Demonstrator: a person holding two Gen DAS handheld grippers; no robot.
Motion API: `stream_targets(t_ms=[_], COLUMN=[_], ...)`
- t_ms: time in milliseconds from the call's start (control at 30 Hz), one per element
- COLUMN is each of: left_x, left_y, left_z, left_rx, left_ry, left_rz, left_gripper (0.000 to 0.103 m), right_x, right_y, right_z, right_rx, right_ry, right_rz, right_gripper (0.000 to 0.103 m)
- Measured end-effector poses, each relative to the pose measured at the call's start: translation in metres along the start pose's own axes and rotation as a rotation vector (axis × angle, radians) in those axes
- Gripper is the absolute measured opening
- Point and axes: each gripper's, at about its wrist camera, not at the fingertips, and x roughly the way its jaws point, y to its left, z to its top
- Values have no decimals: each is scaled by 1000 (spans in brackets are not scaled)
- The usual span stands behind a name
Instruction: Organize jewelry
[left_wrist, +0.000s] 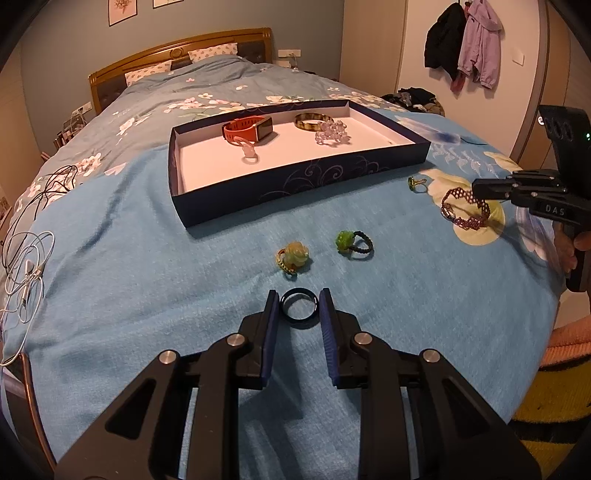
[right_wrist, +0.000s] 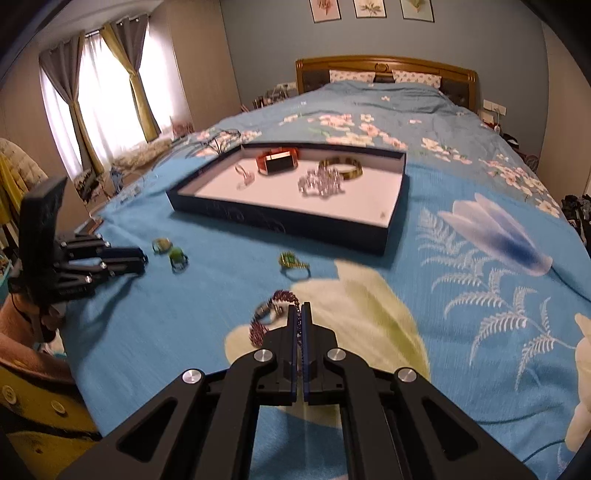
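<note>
On the blue bedspread, my left gripper (left_wrist: 299, 295) is shut on a dark blue ring (left_wrist: 298, 319), which lies flat between its pads. My right gripper (right_wrist: 300, 306) is shut on a purple beaded bracelet (right_wrist: 258, 332), and its beads show in the slit between the pads. From the left wrist, the right gripper (left_wrist: 476, 192) pinches that bracelet (left_wrist: 465, 221) at the far right. The left gripper (right_wrist: 142, 258) shows at the left from the right wrist. A dark blue tray (left_wrist: 295, 181) (right_wrist: 280, 221) holds an orange watch (left_wrist: 245, 129), a mottled bangle (left_wrist: 314, 120), a clear bead bracelet (left_wrist: 332, 134) and a clear ring (left_wrist: 249, 151).
Loose on the bedspread lie a pale flower ring (left_wrist: 293, 254), a green flower ring with a black band (left_wrist: 351, 242) and a small green-and-gold ring (left_wrist: 415, 182) (right_wrist: 291, 262). White and black cables (left_wrist: 26, 269) trail along the bed's left edge. The bed's near edge drops off behind both grippers.
</note>
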Motion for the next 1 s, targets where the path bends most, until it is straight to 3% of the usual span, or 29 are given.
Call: stream_targets(t_ms=[467,633,667,800,867,1000], left_x=[-16,-18,-19,-18,-18,-18], left_y=[-1,-3,-4,-4,-3,-3], left_z=[12,16,17,17,17,17], left_rx=[1,2,3,3,1,0], left_ry=[-72,-91,-93,-94,-93,-95], left_rz=[-11,-17,-20,-23,-26,-27], left_gripper=[22,22,22,22,22,22], right_x=[-18,-13,-10,6,15,29], right_y=[13,10,5,-2,0,5], right_z=[26,29,27,15,10,3], right_rx=[-28,-27,-7,22,17,-1], right_ry=[-96,-77,-65,11,50,91], right_rz=[19,-5,-11,-4,7,5], right_gripper=[0,0,2,28,34,34])
